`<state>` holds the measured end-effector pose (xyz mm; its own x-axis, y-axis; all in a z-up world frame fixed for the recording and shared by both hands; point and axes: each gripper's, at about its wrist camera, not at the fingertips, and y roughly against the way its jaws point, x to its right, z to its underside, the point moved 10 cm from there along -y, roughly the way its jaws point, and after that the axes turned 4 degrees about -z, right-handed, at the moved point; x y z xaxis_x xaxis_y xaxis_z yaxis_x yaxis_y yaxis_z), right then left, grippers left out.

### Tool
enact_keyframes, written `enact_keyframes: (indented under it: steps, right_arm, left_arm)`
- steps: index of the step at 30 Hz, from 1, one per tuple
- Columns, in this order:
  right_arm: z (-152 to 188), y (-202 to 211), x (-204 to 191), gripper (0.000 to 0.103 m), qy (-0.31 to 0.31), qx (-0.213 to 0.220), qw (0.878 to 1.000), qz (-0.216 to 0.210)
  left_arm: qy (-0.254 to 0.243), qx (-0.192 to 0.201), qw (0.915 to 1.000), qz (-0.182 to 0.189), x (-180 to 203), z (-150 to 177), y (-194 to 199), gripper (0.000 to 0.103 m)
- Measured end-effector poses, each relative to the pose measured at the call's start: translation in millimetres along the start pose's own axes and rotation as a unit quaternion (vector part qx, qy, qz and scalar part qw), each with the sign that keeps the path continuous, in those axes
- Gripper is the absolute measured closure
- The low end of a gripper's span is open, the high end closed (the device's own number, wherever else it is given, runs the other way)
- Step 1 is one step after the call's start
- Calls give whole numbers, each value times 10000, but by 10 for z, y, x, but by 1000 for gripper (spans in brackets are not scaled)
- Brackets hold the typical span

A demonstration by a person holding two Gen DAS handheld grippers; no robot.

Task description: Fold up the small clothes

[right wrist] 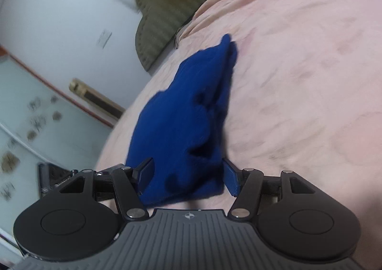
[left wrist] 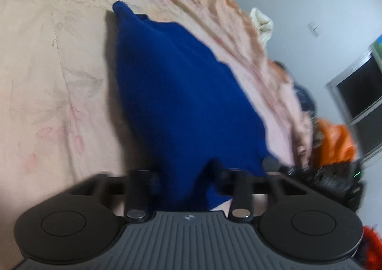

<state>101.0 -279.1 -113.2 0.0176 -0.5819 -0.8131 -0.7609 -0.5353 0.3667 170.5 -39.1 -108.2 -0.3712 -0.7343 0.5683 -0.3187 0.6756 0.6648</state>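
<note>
A small dark blue knitted garment [left wrist: 181, 93] lies on the pink bed sheet [left wrist: 59, 67], partly lifted at its near edge. In the left wrist view my left gripper [left wrist: 186, 181] has its fingers closed in on the garment's near edge, their tips hidden in the cloth. In the right wrist view the same blue garment [right wrist: 186, 122] runs away from me, bunched and folded over. My right gripper [right wrist: 188, 177] has its blue-padded fingers [right wrist: 145, 172] on both sides of the garment's near end, pressed into the bunched cloth.
A crumpled peach blanket [left wrist: 214, 7] lies along the bed's far side. Orange clothes [left wrist: 334, 143] sit at the right by a window. In the right wrist view an olive quilted cushion [right wrist: 164, 9] leans at the bed's edge, with floor [right wrist: 28, 112] below left.
</note>
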Motion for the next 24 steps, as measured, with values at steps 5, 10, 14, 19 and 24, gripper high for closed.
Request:
enact_keyframes:
  steps: [5, 10, 14, 19, 24]
  right_arm:
    - [27, -169, 25, 87, -311, -83, 9993, 200]
    - [282, -59, -206, 85, 109, -258, 9995, 169]
    - [70, -12, -188, 42, 574, -278, 9974, 326]
    - [-598, -214, 104, 21, 218, 40, 9989, 401]
    - [-948, -731, 197, 26, 181, -358, 9992, -13]
  left_arm:
    - [86, 250, 9996, -32, -47, 1, 211, 91]
    - [-655, 162, 9977, -47, 26, 85, 397, 88]
    - [-618, 484, 9967, -229, -95, -284, 412, 21]
    - [170, 621, 9979, -101, -300, -862, 85, 14]
    - [879, 662, 9938, 147, -512, -1250, -356, 14]
